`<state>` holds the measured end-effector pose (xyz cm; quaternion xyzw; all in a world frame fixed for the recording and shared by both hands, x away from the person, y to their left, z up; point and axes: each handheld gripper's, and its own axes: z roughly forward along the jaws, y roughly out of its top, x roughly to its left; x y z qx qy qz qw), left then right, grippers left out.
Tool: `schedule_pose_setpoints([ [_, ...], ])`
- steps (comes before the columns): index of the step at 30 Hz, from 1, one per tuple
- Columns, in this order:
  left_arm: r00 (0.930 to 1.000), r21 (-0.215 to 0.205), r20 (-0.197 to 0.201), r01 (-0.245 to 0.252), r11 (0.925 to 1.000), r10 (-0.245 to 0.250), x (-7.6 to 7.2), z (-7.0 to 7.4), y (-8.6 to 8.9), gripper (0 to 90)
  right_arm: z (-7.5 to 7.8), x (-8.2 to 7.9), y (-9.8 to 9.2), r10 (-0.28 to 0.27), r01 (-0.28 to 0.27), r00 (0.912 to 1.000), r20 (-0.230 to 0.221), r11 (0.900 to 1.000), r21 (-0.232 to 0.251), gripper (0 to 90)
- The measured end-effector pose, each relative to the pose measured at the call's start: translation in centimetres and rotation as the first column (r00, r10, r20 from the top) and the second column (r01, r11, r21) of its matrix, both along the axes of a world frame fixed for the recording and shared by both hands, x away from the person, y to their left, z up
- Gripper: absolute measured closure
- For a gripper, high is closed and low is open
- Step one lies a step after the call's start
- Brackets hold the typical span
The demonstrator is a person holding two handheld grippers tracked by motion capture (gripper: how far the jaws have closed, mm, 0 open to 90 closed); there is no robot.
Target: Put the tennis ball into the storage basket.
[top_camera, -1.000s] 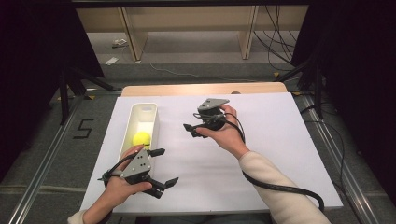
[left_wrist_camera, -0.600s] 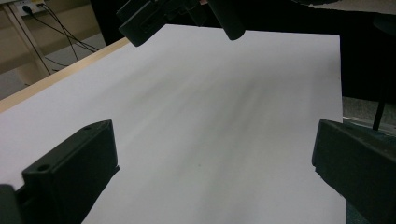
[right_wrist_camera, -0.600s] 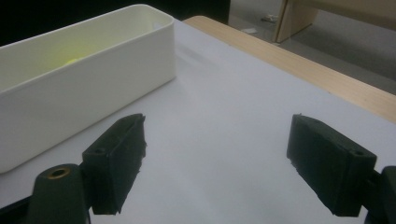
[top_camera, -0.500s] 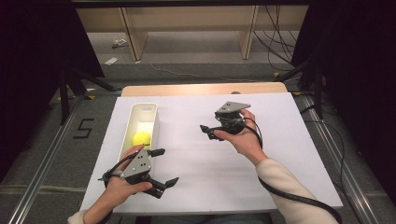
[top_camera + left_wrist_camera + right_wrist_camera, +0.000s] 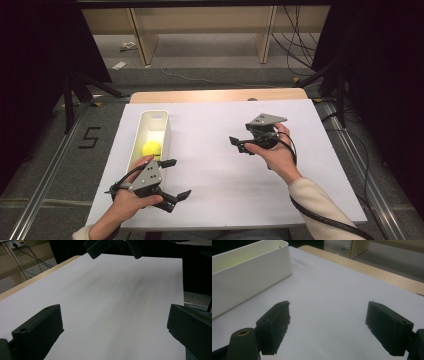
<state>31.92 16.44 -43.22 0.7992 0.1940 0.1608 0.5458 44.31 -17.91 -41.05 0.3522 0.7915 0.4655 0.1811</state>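
Observation:
A yellow ball (image 5: 151,149) lies inside a narrow white bin (image 5: 167,131) at the left of the white tabletop (image 5: 210,175). My left gripper (image 5: 177,179) rests near the front left corner, just in front of the bin, open and empty. In the left gripper view its jaws (image 5: 112,330) stand wide apart over bare white surface. My right gripper (image 5: 239,145) hovers right of centre, open and pointing left toward the bin. Between its jaws (image 5: 329,327) there is nothing, and the bin's wall (image 5: 244,272) stands farther off at the left.
The table's wooden far edge (image 5: 215,95) shows beyond the white sheet. My other hand's gripper (image 5: 112,247) hangs at the top of the left gripper view. Light wooden furniture (image 5: 200,30) and cables (image 5: 295,40) stand on the floor behind.
My right gripper has moved to the right and slightly nearer, away from the bin. The left gripper and the ball have stayed put.

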Motion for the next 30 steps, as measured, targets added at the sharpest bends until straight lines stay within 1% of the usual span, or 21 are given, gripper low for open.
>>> schedule_pose_setpoints([
  [8, 1.0, 0.005, 0.0, 0.001, 1.0, -0.001, 0.0, 0.0, 0.0, 0.0, -0.9, -0.9, -3.0, -0.049, 0.049, 0.9986, -0.018, 0.999, -0.001, 20.2],
  [20, 1.0, 0.004, -0.001, -0.002, 1.0, 0.002, 0.0, 0.0, 0.0, 0.0, -1.3, -2.5, -6.2, -0.094, 0.094, 0.9954, -0.018, 0.996, 0.0, 20.2],
  [26, 1.0, 0.006, 0.0, -0.003, 1.0, 0.003, 0.0, 0.0, 0.0, 0.0, -1.6, -3.3, -7.9, -0.124, 0.124, 0.9921, -0.02, 0.992, 0.0, 20.1],
  [30, 1.0, 0.007, 0.001, -0.004, 1.0, 0.004, 0.0, 0.0, 0.0, 0.0, -1.7, -3.8, -8.7, -0.127, 0.127, 0.9916, -0.02, 0.992, -0.006, 20.2],
])
